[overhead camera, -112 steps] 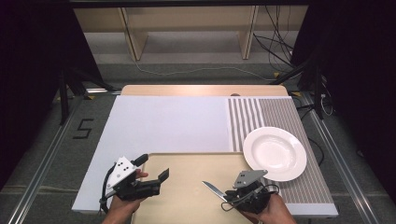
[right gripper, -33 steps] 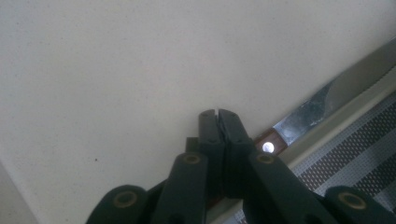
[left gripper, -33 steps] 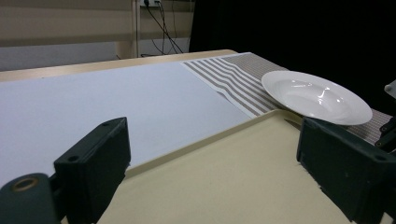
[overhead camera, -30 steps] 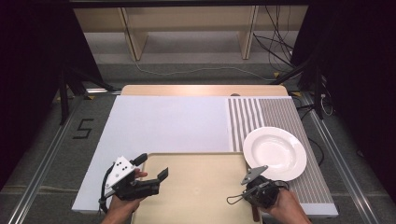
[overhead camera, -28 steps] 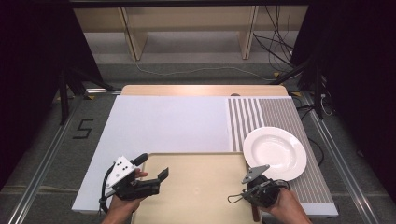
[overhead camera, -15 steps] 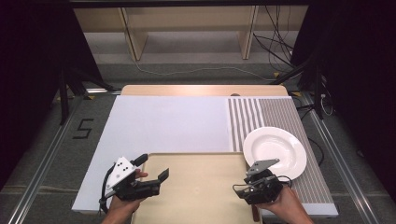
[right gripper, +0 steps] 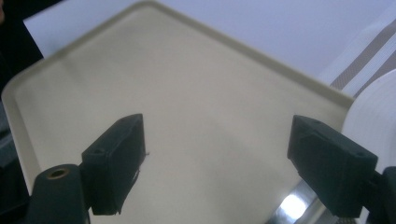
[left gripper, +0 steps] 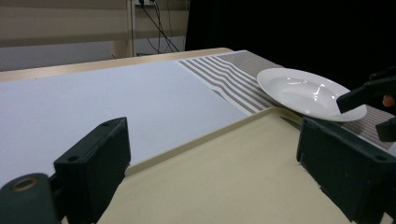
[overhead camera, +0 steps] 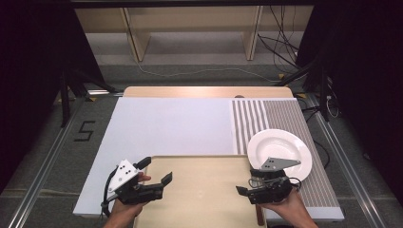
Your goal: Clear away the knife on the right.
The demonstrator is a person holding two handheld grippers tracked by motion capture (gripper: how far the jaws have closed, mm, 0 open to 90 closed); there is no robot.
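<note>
A beige tray (overhead camera: 204, 190) lies at the table's front edge. Over its left rim my left gripper (overhead camera: 156, 170) stands open and empty, with the tray floor between its jaws in the left gripper view (left gripper: 210, 163). Above the tray's right rim my right gripper (overhead camera: 247, 183) is open; its jaws have just been opening and nothing sits between them (right gripper: 215, 158). Below it a shiny metal utensil (right gripper: 290, 205) lies by the rim, its brown handle (overhead camera: 259, 219) poking out under the hand. A white plate (overhead camera: 279, 153) rests just right of the tray.
The plate sits on a striped brown mat (overhead camera: 266, 114); a white sheet (overhead camera: 176, 123) covers the table's middle and left. The right gripper's black jaw tip (left gripper: 362, 93) appears beside the plate (left gripper: 299, 88). Wooden shelving and cables stand beyond the far edge.
My right gripper went from shut to open and rose slightly toward the plate. The thin utensil that stuck out of it earlier is out of its jaws. The left gripper stayed put.
</note>
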